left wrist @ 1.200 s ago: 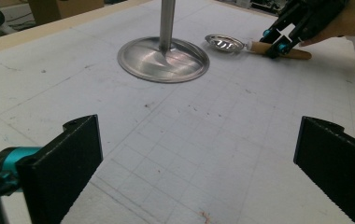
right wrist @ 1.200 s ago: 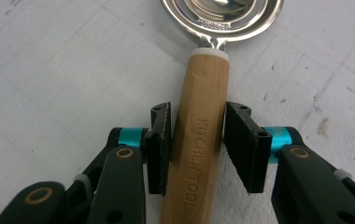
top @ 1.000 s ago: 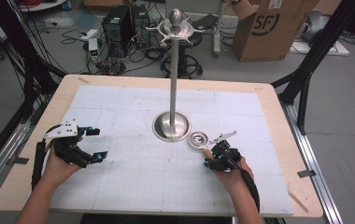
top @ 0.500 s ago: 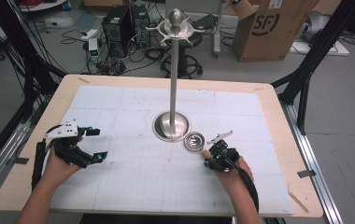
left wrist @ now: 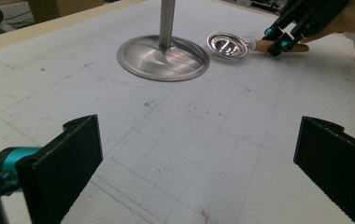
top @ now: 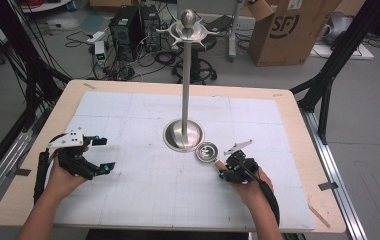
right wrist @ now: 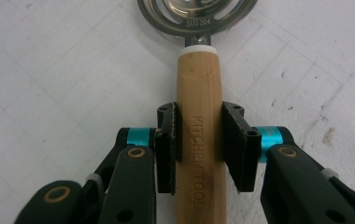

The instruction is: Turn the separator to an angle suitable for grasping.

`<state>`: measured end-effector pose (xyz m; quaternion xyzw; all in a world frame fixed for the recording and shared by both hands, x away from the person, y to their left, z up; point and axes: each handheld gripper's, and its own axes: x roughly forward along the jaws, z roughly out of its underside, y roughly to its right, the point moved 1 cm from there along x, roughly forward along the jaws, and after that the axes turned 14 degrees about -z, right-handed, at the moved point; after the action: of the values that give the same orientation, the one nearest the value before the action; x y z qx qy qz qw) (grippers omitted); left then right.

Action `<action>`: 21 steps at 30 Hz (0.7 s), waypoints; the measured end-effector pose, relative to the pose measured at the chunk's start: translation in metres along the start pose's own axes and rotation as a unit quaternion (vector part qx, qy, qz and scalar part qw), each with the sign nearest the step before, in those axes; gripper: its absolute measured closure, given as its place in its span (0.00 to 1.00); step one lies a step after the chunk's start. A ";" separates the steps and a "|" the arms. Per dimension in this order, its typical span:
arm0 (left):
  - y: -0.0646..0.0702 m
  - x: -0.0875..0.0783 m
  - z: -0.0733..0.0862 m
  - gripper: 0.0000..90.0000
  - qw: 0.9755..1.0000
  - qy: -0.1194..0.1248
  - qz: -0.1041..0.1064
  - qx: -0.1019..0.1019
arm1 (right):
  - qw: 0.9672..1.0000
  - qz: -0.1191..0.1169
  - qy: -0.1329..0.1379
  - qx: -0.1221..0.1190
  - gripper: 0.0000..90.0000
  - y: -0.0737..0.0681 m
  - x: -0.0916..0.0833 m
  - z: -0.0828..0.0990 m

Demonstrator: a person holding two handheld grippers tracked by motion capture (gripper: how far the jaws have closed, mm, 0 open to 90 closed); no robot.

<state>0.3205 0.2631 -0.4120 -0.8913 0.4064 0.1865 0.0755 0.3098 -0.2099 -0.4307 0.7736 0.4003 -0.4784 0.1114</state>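
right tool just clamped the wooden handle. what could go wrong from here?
1. The right tool grips the wooden handle of the strainer well behind its metal head, so the head may sag or twist when lifted.
2. The head lies just beside the stand's base; a swing could strike the base or the pole.
3. The left tool is open and far off, so it gives no support.

The strainer [right wrist: 198, 11] is glossy metal with a smooth wooden handle [right wrist: 199, 93]; the stand [top: 184, 134] is brushed metal.
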 end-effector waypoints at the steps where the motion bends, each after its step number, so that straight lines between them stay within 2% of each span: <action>1: 0.000 0.000 0.000 0.02 1.000 0.000 0.001 0.001 | 1.000 -0.002 0.003 0.001 0.75 -0.001 -0.001 -0.001; 6: 0.000 0.000 0.000 0.02 1.000 0.000 0.000 0.001 | 1.000 -0.015 0.003 -0.007 0.75 -0.006 0.001 -0.003; 13: 0.000 0.000 0.000 0.02 1.000 0.001 0.001 -0.001 | 0.998 -0.043 -0.004 -0.040 0.75 -0.019 0.009 -0.011; 14: 0.000 0.000 0.000 0.02 1.000 0.000 0.001 0.001 | 0.997 -0.056 -0.006 -0.055 0.75 -0.022 0.012 -0.012; 21: 0.001 0.001 0.000 0.02 1.000 -0.005 0.002 0.003 | 0.994 -0.082 -0.006 -0.077 0.75 -0.032 0.021 -0.025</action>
<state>0.3200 0.2615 -0.4127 -0.8894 0.4081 0.1897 0.0796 0.3077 -0.1641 -0.4280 0.7248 0.4972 -0.4580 0.1334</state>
